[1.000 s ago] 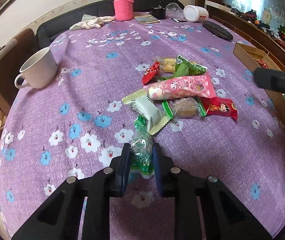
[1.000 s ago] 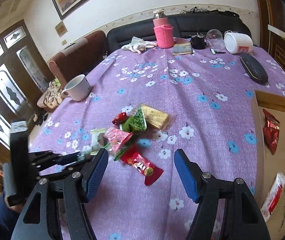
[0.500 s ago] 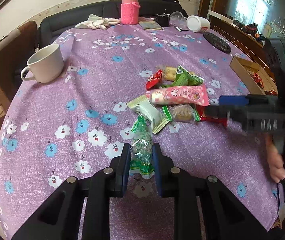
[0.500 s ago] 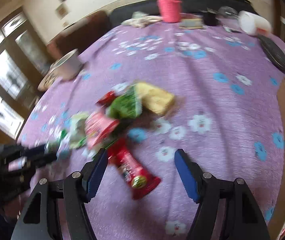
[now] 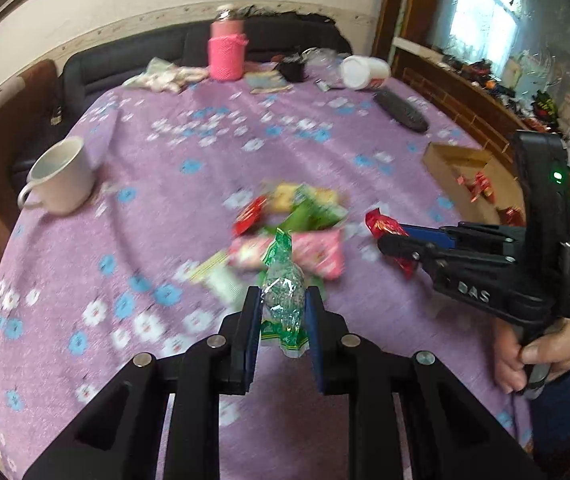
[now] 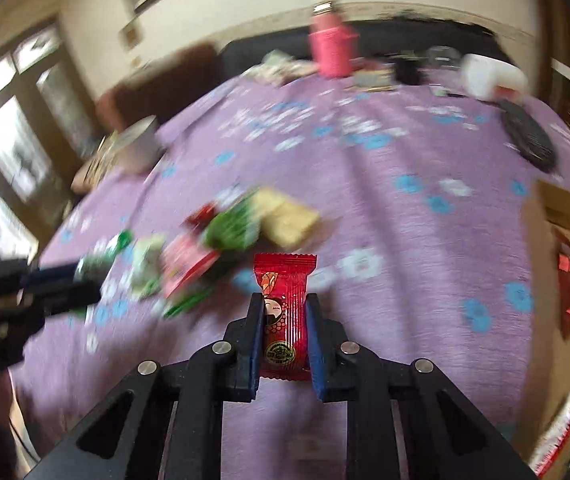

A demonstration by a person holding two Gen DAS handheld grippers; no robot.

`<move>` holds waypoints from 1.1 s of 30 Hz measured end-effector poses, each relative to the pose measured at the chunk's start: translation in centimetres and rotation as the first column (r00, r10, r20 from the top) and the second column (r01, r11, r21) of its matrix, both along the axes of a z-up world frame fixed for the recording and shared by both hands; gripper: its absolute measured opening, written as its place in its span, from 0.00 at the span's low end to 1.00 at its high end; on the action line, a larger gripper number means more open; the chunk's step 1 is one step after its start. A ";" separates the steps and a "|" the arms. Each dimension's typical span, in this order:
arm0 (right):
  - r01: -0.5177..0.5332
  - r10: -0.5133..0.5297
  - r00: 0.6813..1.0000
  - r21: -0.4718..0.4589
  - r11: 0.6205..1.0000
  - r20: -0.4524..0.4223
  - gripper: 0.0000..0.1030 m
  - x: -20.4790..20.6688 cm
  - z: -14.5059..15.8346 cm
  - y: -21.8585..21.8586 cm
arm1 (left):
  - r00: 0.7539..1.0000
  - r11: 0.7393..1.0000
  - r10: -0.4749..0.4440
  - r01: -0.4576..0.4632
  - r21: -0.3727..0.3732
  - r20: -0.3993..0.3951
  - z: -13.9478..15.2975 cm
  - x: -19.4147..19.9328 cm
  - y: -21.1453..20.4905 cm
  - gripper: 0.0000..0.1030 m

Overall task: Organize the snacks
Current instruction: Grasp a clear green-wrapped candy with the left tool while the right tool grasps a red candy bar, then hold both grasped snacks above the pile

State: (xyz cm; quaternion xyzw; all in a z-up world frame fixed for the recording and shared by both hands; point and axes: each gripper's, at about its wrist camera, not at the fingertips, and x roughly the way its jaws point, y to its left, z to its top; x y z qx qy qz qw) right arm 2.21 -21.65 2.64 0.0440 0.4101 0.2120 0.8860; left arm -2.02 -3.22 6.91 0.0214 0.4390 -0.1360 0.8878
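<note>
Left gripper (image 5: 283, 312) clamped on a green-and-clear snack packet (image 5: 283, 292), lifted over the pile (image 5: 285, 232). Right gripper (image 6: 285, 312), jaws just closed, pinching a red packet (image 6: 284, 312). Cardboard box (image 5: 451, 162) at right on the purple surface (image 5: 165, 184), red packets inside.

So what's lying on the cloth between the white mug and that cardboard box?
In the left wrist view, the heap of snack packets lies between the white mug and the cardboard box; around it, bare flowered cloth.
</note>
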 end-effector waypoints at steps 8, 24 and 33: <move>0.220 -0.221 0.975 0.060 0.974 0.010 0.20 1.0 0.8 -4.1 | 1.000 0.999 -0.021 0.021 -0.040 0.002 -0.4 4.0 -6.2 0.20; 0.237 -0.238 0.971 0.051 0.970 0.003 0.20 1.3 0.3 -4.4 | 0.998 0.998 -0.025 0.022 0.054 0.061 -4.6 5.1 -9.3 0.20; 0.226 -0.226 0.974 0.061 0.972 -0.009 0.20 1.2 0.2 -4.3 | 0.998 0.998 -0.022 0.018 0.060 0.060 -4.7 5.0 -9.3 0.20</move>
